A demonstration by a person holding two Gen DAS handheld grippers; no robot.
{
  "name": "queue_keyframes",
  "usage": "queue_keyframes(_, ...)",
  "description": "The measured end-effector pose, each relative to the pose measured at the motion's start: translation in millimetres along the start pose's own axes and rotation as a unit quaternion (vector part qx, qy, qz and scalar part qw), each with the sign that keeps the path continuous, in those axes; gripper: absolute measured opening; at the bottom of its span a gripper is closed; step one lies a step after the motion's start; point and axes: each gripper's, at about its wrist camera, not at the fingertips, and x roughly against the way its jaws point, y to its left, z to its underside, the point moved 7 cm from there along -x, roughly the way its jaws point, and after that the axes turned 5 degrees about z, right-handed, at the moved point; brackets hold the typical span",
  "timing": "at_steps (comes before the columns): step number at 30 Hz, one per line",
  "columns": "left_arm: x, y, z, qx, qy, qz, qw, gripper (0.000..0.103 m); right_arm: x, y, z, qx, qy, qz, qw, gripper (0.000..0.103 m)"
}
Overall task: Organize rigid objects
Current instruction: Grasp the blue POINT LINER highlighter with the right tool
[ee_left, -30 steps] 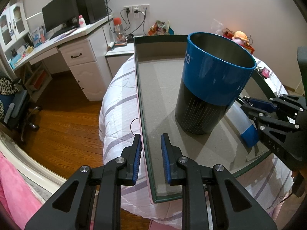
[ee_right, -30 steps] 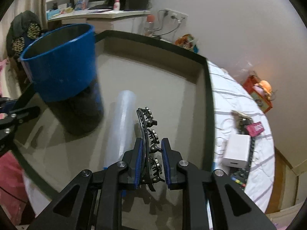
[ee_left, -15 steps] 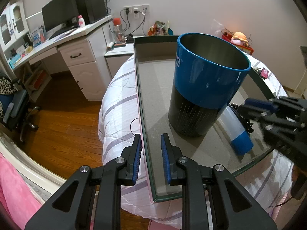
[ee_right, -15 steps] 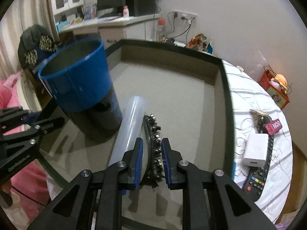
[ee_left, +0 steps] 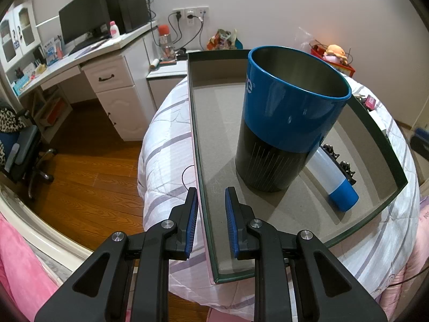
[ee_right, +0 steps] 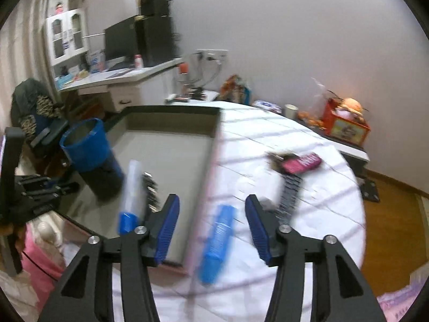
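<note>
A shallow grey tray (ee_left: 214,123) with a dark green rim lies on the bed. In it stand a blue and black cup (ee_left: 287,123), a clear tube with a blue cap (ee_left: 332,177) and a black hair clip (ee_left: 340,163). My left gripper (ee_left: 210,217) straddles the tray's near left wall, jaws narrowly apart and apparently clamped on it. My right gripper (ee_right: 211,222) is open and empty, raised over the bed to the right of the tray (ee_right: 171,155). A blue comb-like object (ee_right: 217,244) lies on the bed below it. The cup (ee_right: 88,155), tube (ee_right: 130,196) and clip (ee_right: 150,190) show blurred.
On the striped bedcover (ee_right: 268,177) lie a pink packet (ee_right: 303,162), a dark remote (ee_right: 289,196) and a white block. A desk (ee_left: 88,61) with a monitor stands at far left over wood floor. A red box (ee_right: 346,126) sits by the wall.
My right gripper let go of the black hair clip, left it in the tray beside the tube, opened wide and pulled back up and right over the bed. The left gripper stayed put.
</note>
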Motion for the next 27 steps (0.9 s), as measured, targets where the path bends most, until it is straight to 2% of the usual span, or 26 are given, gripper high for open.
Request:
queue_keyframes(5,0,0,0,0.000,0.000,-0.001,1.0000,0.019,-7,-25,28,-0.016,0.034,0.020,0.999,0.054)
queue_keyframes(11,1,0,0,-0.001,0.002,-0.005,1.0000,0.019,-21,-14,61,-0.005,0.071,-0.001,0.997,0.054)
queue_keyframes(16,1,0,0,-0.001,0.002,-0.006,1.0000,0.019,-26,-3,64,0.010,0.074,-0.017,0.997,0.054)
queue_keyframes(19,1,0,0,-0.001,0.002,-0.005,1.0000,0.019,-29,2,61,0.019,0.076,-0.018,0.997,0.054)
queue_keyframes(22,1,0,0,-0.001,0.002,-0.006,1.0000,0.019,-32,5,62,0.036,0.078,-0.001,0.996,0.054)
queue_keyframes(24,1,0,0,-0.003,0.002,-0.007,1.0000,0.019,-37,4,63,0.028,0.077,-0.009,0.997,0.054)
queue_keyframes(27,1,1,0,-0.003,0.002,-0.006,1.0000,0.019,-43,-2,65,0.010,0.075,-0.013,0.997,0.035)
